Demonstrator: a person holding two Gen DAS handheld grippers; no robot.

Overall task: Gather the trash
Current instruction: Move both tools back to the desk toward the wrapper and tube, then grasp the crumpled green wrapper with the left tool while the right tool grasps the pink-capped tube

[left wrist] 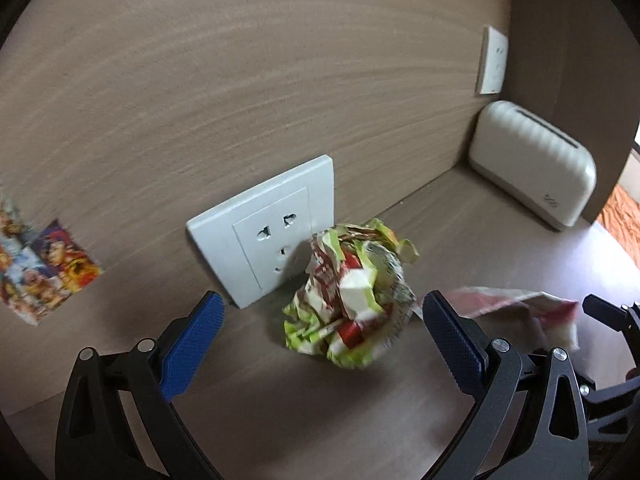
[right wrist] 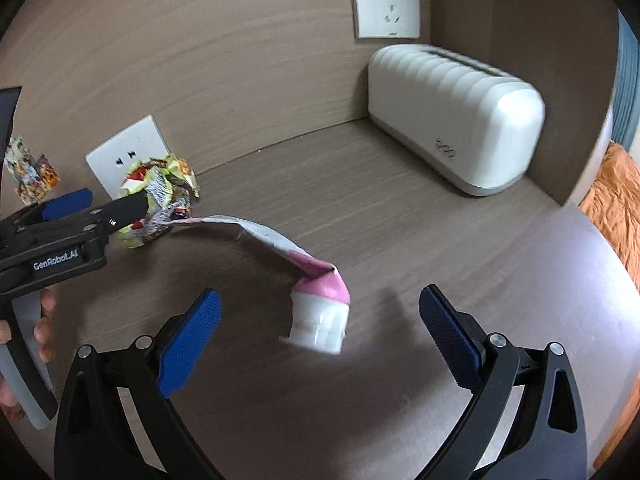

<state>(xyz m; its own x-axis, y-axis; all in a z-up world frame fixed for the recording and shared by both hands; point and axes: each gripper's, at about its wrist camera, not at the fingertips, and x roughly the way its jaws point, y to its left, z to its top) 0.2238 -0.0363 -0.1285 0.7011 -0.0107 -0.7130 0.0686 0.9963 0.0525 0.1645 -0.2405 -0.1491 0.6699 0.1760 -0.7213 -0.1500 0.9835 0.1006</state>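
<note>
A crumpled green, red and white wrapper ball [left wrist: 348, 292] lies on the brown desk in front of a wall socket [left wrist: 268, 228]. My left gripper [left wrist: 320, 308] is open, its blue pads on either side of the ball without touching it. It also shows in the right wrist view [right wrist: 108, 208], around the ball [right wrist: 164, 196]. A squeezed pink and white tube [right wrist: 316, 304] with a white cap lies on the desk; its flat end reaches toward the ball. My right gripper [right wrist: 320, 312] is open around the cap end. The tube shows in the left wrist view [left wrist: 520, 304].
A white ribbed tissue box [right wrist: 452, 120] stands in the back right corner. A second socket [right wrist: 386, 2] is on the wall above it. Colourful stickers [left wrist: 36, 264] are on the wall at left. The desk edge curves away at right, with orange fabric [right wrist: 616, 200] beyond.
</note>
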